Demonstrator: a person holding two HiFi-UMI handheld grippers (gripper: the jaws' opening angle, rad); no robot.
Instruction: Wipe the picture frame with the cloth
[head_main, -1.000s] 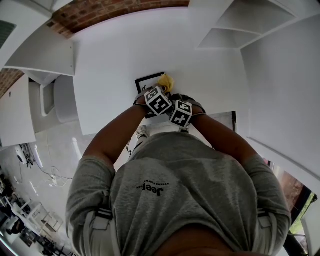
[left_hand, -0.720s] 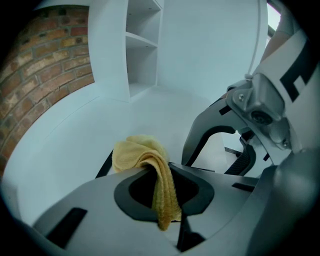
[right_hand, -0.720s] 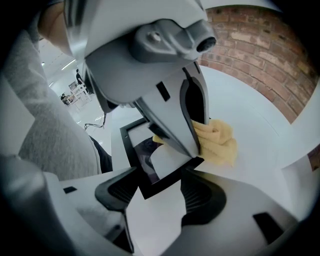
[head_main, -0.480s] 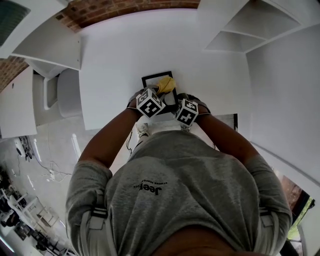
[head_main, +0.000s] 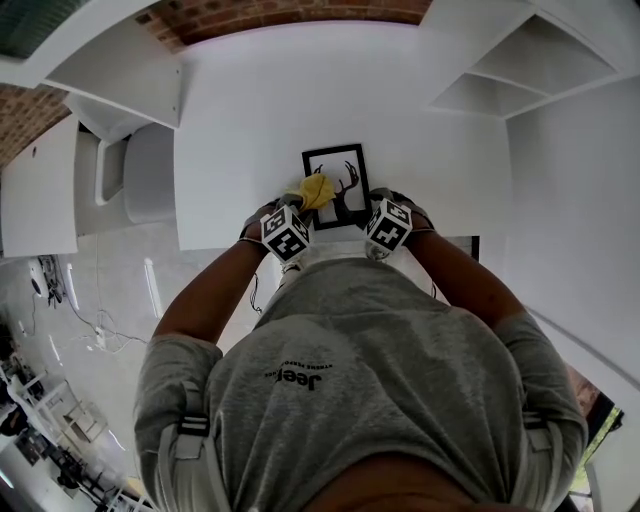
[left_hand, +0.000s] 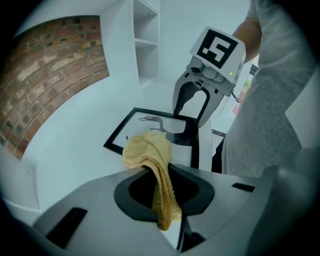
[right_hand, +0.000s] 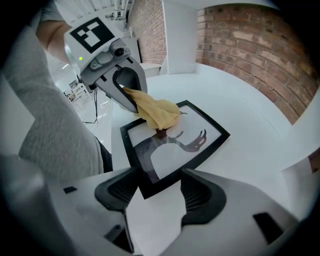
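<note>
A black picture frame (head_main: 345, 165) with a deer silhouette lies flat on the white table (head_main: 250, 110). My left gripper (head_main: 298, 208) is shut on a yellow cloth (head_main: 316, 190), which rests on the frame's left edge. In the left gripper view the cloth (left_hand: 149, 150) hangs out of the jaws (left_hand: 161, 186) over the frame (left_hand: 131, 131). My right gripper (head_main: 374, 207) is at the frame's right near side. In the right gripper view it (right_hand: 157, 192) stands open, with the near corner of the frame (right_hand: 172, 147) between its fingers.
White shelving (head_main: 520, 70) stands at the table's right, and a brick wall (head_main: 290, 12) runs behind it. The table's near edge (head_main: 215, 243) lies just under my hands. A grey chair (head_main: 148, 172) is left of the table.
The grippers have drawn apart. The left one has carried the cloth from the frame's far end toward its left edge, so more of the picture shows.
</note>
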